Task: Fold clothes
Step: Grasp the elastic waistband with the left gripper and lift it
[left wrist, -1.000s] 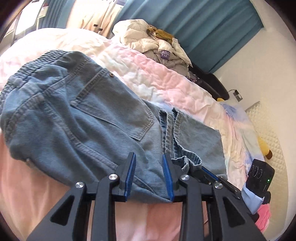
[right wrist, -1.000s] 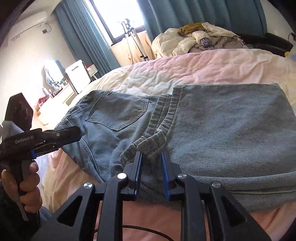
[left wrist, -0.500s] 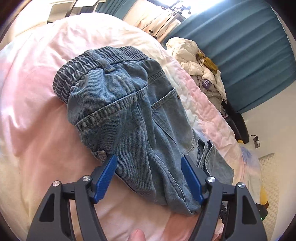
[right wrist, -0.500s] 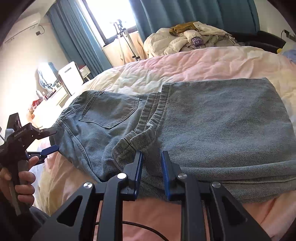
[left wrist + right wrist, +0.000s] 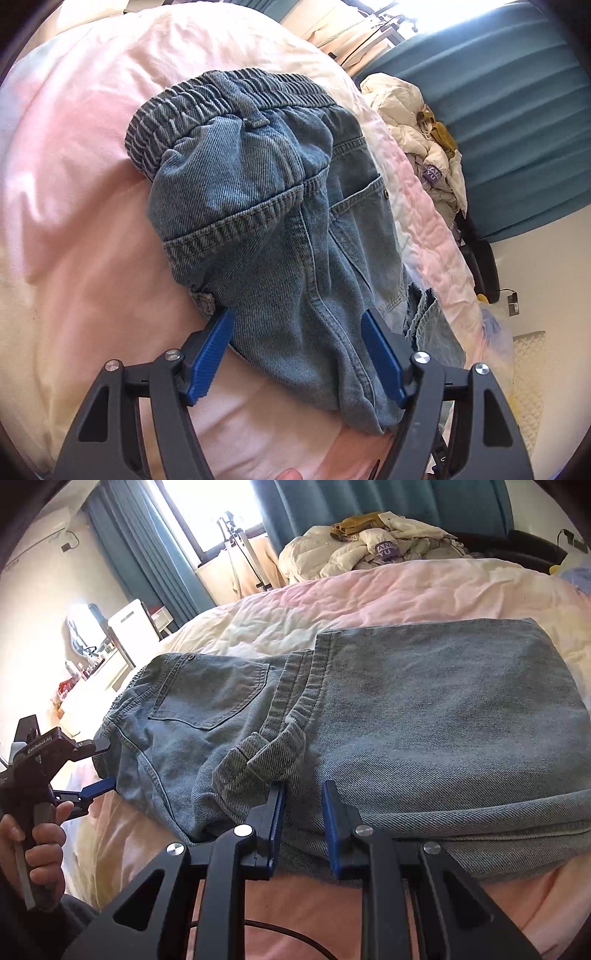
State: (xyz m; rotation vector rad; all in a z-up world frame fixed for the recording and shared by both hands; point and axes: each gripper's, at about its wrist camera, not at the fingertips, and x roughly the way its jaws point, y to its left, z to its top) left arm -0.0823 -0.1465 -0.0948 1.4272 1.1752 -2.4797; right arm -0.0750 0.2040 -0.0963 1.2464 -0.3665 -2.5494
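Folded blue jeans [image 5: 295, 229] lie on the pink bed cover [image 5: 81, 206], waistband away from me in the left wrist view. My left gripper [image 5: 299, 332] is open, its blue pads on either side of the jeans' near edge, and holds nothing. In the right wrist view the jeans [image 5: 424, 716] lie with the legs folded over towards the back pocket. My right gripper [image 5: 303, 805] sits at the near edge of the jeans by a bunched hem, jaws narrowly apart with denim between the pads. The left gripper [image 5: 98, 766] shows there at the jeans' left end.
A heap of pale clothes [image 5: 376, 550] lies at the far side of the bed [image 5: 406, 587], with teal curtains [image 5: 332, 502] behind. A white appliance [image 5: 133, 627] and cluttered shelf stand at the left. A black cable [image 5: 280, 938] runs under my right gripper.
My left gripper opened wide and swung left to the waistband end of the jeans. My right gripper stayed at the near edge and its jaws parted a little.
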